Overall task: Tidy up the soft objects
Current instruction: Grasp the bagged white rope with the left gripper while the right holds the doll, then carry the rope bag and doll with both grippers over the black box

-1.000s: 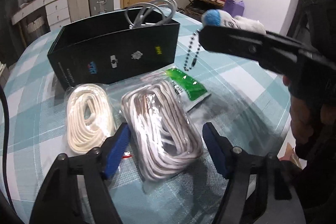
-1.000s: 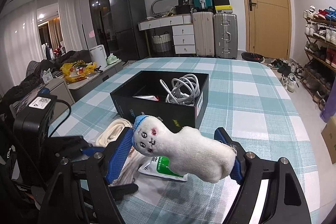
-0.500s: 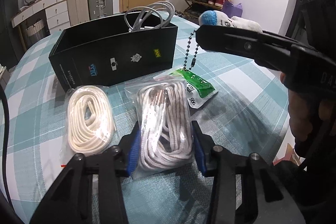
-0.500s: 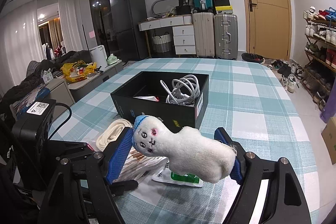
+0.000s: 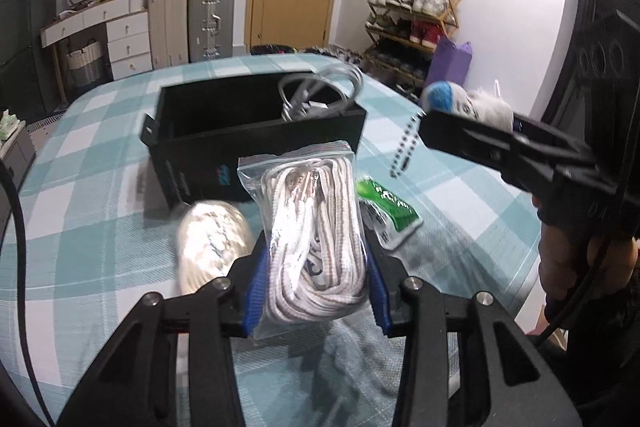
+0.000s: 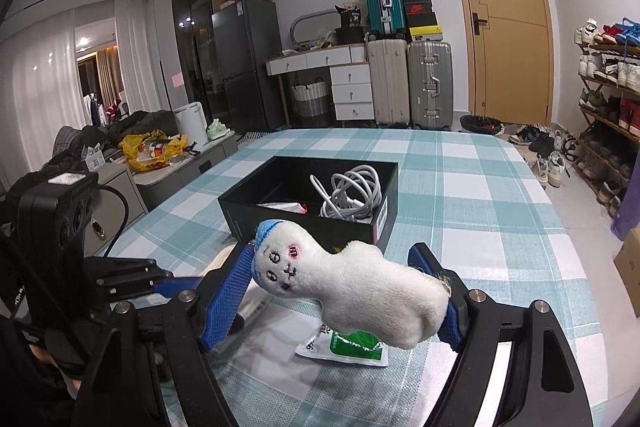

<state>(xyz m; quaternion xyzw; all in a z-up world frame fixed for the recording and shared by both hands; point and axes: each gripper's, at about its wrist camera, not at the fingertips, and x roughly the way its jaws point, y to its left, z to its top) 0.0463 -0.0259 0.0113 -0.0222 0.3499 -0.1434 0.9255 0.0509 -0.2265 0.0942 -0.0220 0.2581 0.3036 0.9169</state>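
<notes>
My left gripper (image 5: 316,283) is shut on a clear bag of white-and-brown striped laces (image 5: 316,227), lifted off the checked tablecloth in front of the black box (image 5: 256,135). A second bag of cream laces (image 5: 212,243) lies blurred on the table at its left. My right gripper (image 6: 344,291) is shut on a white plush toy with a blue cap (image 6: 348,283), held sideways above the table, near the black box (image 6: 308,203). In the left wrist view the plush toy (image 5: 468,103) and its bead chain (image 5: 408,151) hang at the right.
A green-and-white packet (image 6: 348,343) lies flat under the plush toy, also seen as the packet (image 5: 388,211) to the right of the held bag. White cables (image 6: 352,191) fill the box's right end. The table's edge curves at the right, with a shoe rack (image 6: 608,99) beyond.
My left gripper closed on the striped lace bag and raised it off the table toward the box. The right gripper kept still with the plush toy.
</notes>
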